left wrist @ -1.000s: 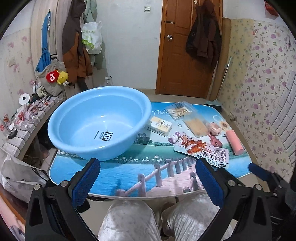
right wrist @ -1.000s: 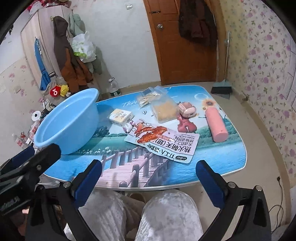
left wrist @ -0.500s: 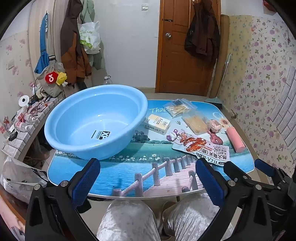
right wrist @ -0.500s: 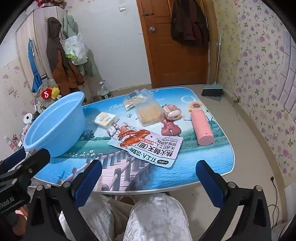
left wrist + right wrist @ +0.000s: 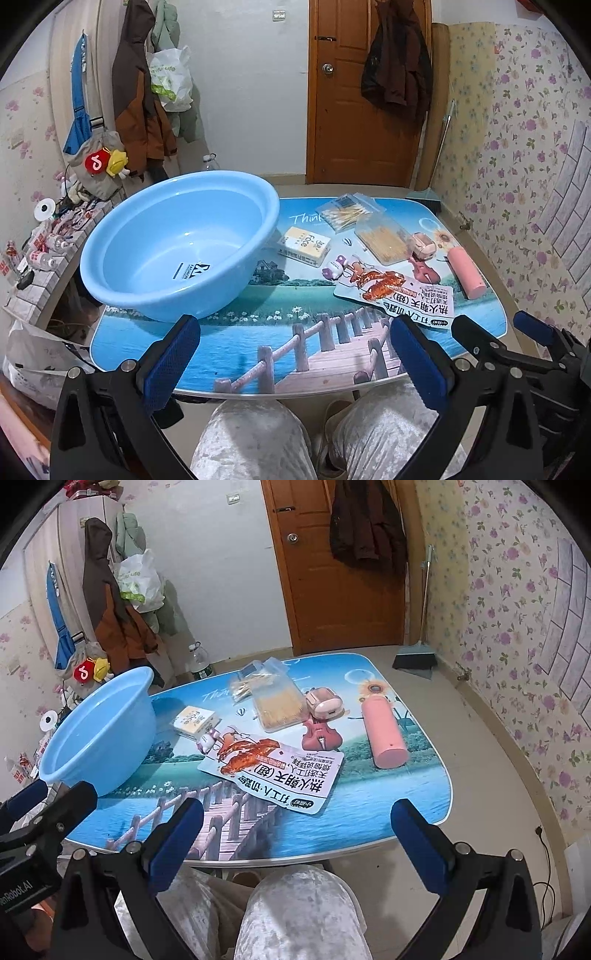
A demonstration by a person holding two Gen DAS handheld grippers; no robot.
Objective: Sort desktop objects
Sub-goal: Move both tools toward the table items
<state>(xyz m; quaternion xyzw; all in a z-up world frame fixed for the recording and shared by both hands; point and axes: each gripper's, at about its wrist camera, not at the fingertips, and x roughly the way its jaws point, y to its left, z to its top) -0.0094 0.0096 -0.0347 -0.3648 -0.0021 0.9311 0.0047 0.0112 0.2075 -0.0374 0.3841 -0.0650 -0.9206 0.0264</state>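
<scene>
A big light-blue basin [image 5: 177,254] [image 5: 99,731] stands empty on the left of the picture-printed table [image 5: 295,343]. To its right lie a yellow-white box [image 5: 303,246] [image 5: 194,720], a small purple-white figure [image 5: 334,266], a white snack packet [image 5: 399,297] [image 5: 273,771], two clear bags of sticks [image 5: 378,236] [image 5: 275,705], a pink earbud case [image 5: 325,703] and a pink bottle [image 5: 466,271] [image 5: 384,736]. My left gripper [image 5: 295,362] hangs open over the table's near edge. My right gripper [image 5: 295,842] is open too, above the near right edge. Neither holds anything.
The person's knees in pale trousers [image 5: 258,439] sit under the near table edge. Coats and bags hang on the left wall [image 5: 140,110]. A wooden door [image 5: 358,92] is behind the table, a broom [image 5: 417,657] on the floor at the right.
Both grippers have drawn back and risen, so more of the table shows. Nothing on the table has moved, and both grippers stay open.
</scene>
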